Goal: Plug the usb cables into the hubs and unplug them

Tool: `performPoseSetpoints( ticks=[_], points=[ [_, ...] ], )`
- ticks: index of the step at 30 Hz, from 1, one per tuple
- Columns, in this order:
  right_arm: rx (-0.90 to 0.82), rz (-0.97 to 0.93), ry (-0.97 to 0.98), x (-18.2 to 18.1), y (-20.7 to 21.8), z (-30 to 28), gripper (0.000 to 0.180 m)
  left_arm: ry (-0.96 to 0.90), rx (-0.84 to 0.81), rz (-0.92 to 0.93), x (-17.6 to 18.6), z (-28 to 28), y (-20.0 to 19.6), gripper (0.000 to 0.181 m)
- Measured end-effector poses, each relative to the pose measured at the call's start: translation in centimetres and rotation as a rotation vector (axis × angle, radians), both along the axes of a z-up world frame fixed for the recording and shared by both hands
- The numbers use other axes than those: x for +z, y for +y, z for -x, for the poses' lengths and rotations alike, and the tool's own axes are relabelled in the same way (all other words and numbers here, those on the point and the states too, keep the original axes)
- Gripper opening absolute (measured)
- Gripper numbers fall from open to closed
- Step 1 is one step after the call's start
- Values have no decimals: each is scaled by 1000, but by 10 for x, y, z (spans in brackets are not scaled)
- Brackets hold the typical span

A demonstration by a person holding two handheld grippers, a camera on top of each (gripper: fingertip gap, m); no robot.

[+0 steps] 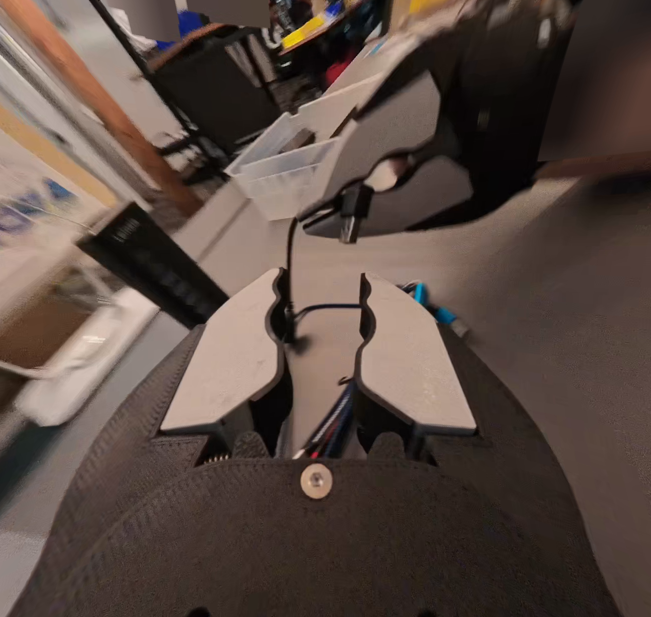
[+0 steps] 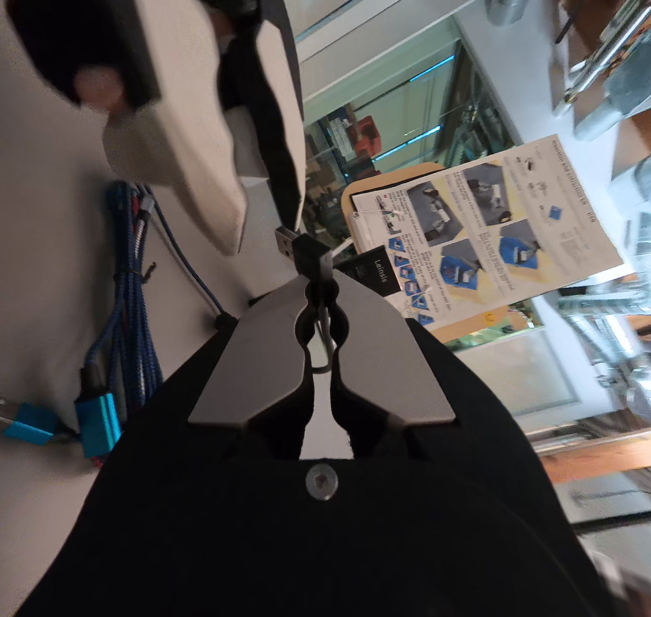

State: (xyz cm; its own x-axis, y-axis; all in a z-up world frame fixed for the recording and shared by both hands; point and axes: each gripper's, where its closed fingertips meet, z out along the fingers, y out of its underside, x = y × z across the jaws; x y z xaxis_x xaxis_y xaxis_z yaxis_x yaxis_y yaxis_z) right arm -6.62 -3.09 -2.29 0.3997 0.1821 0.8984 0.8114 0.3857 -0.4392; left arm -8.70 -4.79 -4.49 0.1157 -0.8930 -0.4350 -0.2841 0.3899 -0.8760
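My left hand-held gripper (image 1: 321, 283) hangs released over the grey counter (image 1: 510, 318), its fingers spread with nothing between them; a thin black cable (image 1: 291, 248) rises past its inner finger. Beyond it my right hand-held gripper (image 2: 321, 281) is clenched on the black USB plug (image 2: 310, 253), lifted above the counter, metal tip free. Bundled blue braided cables (image 2: 134, 318) lie on the counter alongside. The black hub (image 1: 148, 265) sits farther off toward the counter's edge.
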Motion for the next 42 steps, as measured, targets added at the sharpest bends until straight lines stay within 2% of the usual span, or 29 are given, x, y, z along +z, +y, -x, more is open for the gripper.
performPoseSetpoints(
  ticks=[2, 4, 11, 16, 18, 20, 22, 23, 25, 29, 33, 35, 42],
  points=[
    [21, 41, 26, 0, -2, 2, 3, -19, 18, -108, 3, -4, -5, 33],
    [25, 46, 23, 1, -3, 3, 3, -73, 28, -150, 12, -6, -9, 27],
    [56, 86, 15, -5, -5, 12, 3, -63, -17, -270, 12, -8, -20, 4],
    [123, 177, 98, -8, -7, 15, 6, -39, -3, -318, 14, -5, -19, 3],
    [97, 243, 159, -5, -2, 4, 16, -60, 8, -370, 20, 0, -16, 3],
    [195, 393, 222, -7, -10, 4, 31, -40, -17, -427, 20, 5, -17, 3],
    [406, 484, 260, -2, -35, 13, 32, -34, -68, -463, 20, 8, -23, 4],
    [492, 487, 271, 2, -47, 16, 31, -31, -88, -478, 19, 8, -25, 3],
    [540, 464, 217, 2, -58, 20, 26, -3, -117, -509, 16, 8, -28, 2],
    [437, 256, 13, 0, -58, 27, 18, 50, -127, -545, 8, 5, -32, 3],
    [365, 208, -89, -6, -53, 29, 16, 62, -140, -549, 4, 2, -36, 3],
    [382, 191, -109, -7, -57, 30, 10, 58, -145, -542, 4, 2, -37, 3],
    [369, 139, -150, -7, -58, 32, 10, 75, -147, -538, 3, 2, -36, 3]
  ],
)
